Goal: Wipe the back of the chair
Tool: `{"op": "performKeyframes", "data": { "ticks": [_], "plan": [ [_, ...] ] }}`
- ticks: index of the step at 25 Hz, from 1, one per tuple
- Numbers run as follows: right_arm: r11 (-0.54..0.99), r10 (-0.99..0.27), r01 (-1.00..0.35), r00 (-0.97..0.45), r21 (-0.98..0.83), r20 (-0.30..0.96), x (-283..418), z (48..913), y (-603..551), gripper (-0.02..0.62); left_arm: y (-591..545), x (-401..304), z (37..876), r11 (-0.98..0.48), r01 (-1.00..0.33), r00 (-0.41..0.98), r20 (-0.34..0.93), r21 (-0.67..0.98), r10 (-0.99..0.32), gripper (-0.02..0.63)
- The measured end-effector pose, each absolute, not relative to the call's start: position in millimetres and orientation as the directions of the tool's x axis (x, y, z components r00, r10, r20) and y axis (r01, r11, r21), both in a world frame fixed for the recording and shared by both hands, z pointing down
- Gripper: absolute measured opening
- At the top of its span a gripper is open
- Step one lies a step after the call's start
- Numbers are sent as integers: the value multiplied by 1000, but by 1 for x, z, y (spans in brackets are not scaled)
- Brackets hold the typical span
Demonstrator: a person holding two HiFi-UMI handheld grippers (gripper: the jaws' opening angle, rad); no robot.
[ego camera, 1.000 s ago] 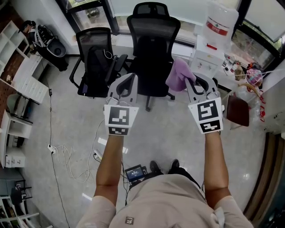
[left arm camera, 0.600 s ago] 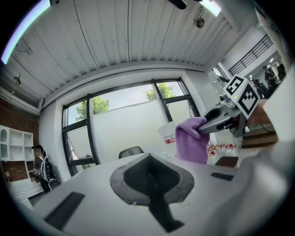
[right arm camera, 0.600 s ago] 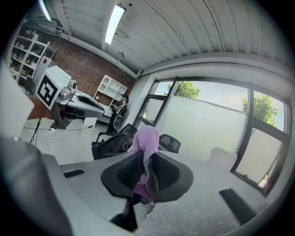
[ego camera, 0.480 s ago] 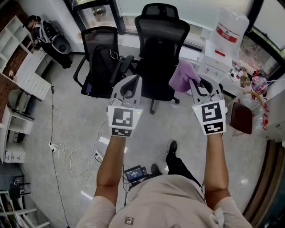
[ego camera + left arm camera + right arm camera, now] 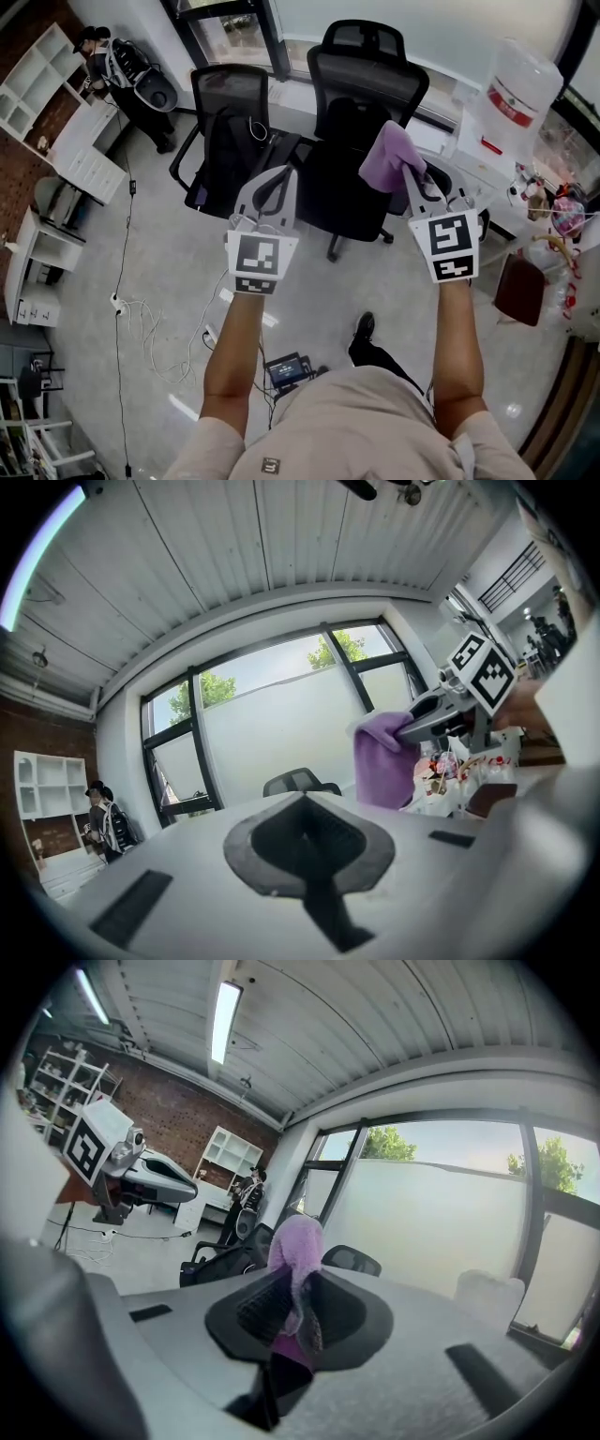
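**Chair at the window, cloth held in front of it**

Chair (image 5: pixel 361 122), the black mesh one with a headrest, stands on the grey floor against the window. A second black chair (image 5: pixel 230 131) stands just beside it on its left. The seat faces us; the mesh back rises behind it.

Both forearms reach straight forward, roughly parallel and well apart. The left forearm (image 5: pixel 234 347) is bare. The marker cubes sit uppermost, just ahead of the wrists.

Right gripper (image 5: pixel 408 169): jaws closed onto a purple cloth (image 5: pixel 389 155). In the right gripper view the cloth (image 5: pixel 298 1241) is pinched between the dark pads, with a bunched end standing up past the tips. In the head view this bunch overlaps the chair's right side. In the right gripper view the chair top sits beyond the cloth, apparently apart from it.

Left gripper (image 5: pixel 274 176): jaws drawn together, nothing between them in the left gripper view (image 5: pixel 305 841). It hovers level with the right one, over the gap between the two chairs. The left gripper view also catches the cloth (image 5: pixel 380 761) hanging from the other tool.

Surroundings: water dispenser (image 5: pixel 520 89) at right, white shelving (image 5: pixel 37 84) and a standing person (image 5: pixel 98 42) at far left, cables (image 5: pixel 141 314) on the floor.
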State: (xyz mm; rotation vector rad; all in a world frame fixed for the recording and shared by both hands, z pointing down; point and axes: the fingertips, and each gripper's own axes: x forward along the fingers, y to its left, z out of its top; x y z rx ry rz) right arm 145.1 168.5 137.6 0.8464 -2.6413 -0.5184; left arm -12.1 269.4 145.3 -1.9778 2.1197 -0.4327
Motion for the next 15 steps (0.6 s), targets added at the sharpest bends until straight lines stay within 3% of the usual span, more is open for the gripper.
{"op": "performKeyframes", "data": {
  "ticks": [15],
  "plan": [
    [808, -548, -443, -808, 388, 216, 119, 156, 31, 51, 137, -31, 157, 89, -930, -129, 89, -356, -988, 8]
  ]
}}
